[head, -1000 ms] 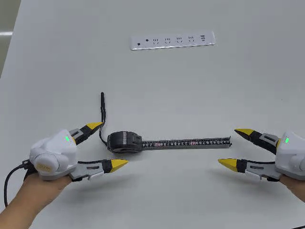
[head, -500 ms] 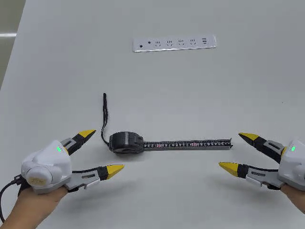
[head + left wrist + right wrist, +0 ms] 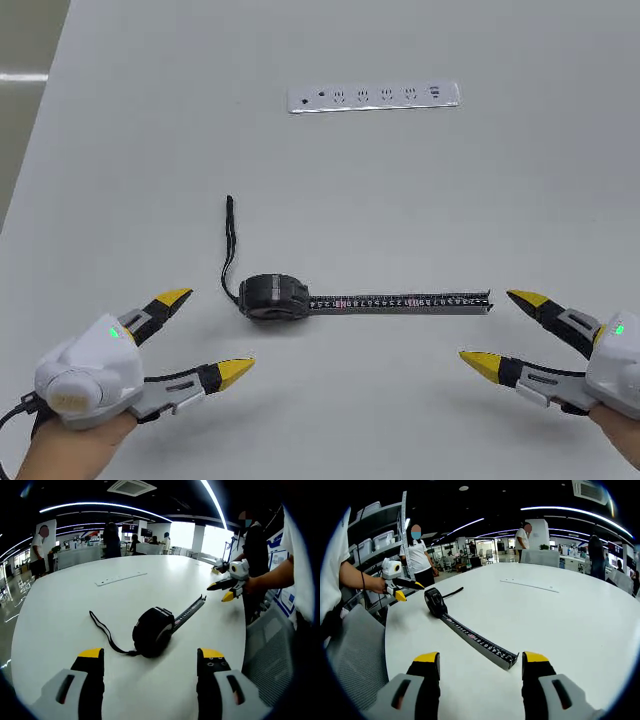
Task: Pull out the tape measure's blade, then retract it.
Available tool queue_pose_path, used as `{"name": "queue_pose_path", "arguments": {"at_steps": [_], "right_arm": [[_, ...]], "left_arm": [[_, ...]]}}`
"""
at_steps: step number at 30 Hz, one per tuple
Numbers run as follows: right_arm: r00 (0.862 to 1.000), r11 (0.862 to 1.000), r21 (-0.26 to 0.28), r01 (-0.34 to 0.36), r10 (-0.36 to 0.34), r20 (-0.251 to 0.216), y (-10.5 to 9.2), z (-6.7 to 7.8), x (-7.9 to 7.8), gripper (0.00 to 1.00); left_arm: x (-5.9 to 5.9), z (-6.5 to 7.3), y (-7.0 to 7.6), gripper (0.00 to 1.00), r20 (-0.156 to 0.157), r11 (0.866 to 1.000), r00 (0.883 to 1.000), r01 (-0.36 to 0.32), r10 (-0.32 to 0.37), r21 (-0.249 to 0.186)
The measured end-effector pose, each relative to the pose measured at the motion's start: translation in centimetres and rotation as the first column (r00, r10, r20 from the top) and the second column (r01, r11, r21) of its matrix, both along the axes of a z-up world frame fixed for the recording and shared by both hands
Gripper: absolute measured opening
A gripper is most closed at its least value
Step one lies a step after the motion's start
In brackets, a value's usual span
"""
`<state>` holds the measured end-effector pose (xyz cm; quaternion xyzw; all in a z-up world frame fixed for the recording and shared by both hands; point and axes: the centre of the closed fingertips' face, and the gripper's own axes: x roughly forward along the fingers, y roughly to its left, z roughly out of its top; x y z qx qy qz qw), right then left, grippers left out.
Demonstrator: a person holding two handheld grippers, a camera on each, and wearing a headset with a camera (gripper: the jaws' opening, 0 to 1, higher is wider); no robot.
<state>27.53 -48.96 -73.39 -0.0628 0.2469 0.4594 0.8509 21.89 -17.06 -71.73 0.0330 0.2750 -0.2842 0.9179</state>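
Observation:
A black tape measure (image 3: 273,297) lies on the white table (image 3: 340,190), its blade (image 3: 400,302) drawn out to the right and flat on the surface. A black wrist strap (image 3: 231,245) trails off behind the case. My left gripper (image 3: 200,333) is open, below and left of the case, with nothing between its yellow-tipped fingers. My right gripper (image 3: 510,330) is open just right of the blade's end hook (image 3: 488,301), apart from it. The left gripper view has the case (image 3: 153,631) ahead of the left gripper (image 3: 151,658). The right gripper view has the blade tip (image 3: 509,659) between the jaws of the right gripper (image 3: 481,662).
A white power strip (image 3: 374,96) lies farther back on the table. The table's left edge (image 3: 35,150) runs along the left side of the head view. People stand around other tables and shelves in the background of the gripper views.
Both grippers have drawn back toward me, away from the tape measure. The left one has come clear of the case. The blade stays extended.

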Motion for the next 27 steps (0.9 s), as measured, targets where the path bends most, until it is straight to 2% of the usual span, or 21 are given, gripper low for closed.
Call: {"name": "queue_pose_path", "arguments": {"at_steps": [8,27], "right_arm": [[1.0,1.0,0.004,0.003,-0.003,0.001,-0.1,-0.1,-0.6,0.67],[1.0,1.0,0.002,0.003,-0.003,0.014,-0.8,0.4,-1.2,0.67]], "left_arm": [[-1.1,0.0,0.1,0.74,-0.005,1.0,1.0,-0.009,0.009,0.002],[-1.9,0.1,-0.7,0.73,-0.009,0.999,1.0,-0.026,0.026,-0.022]]}}
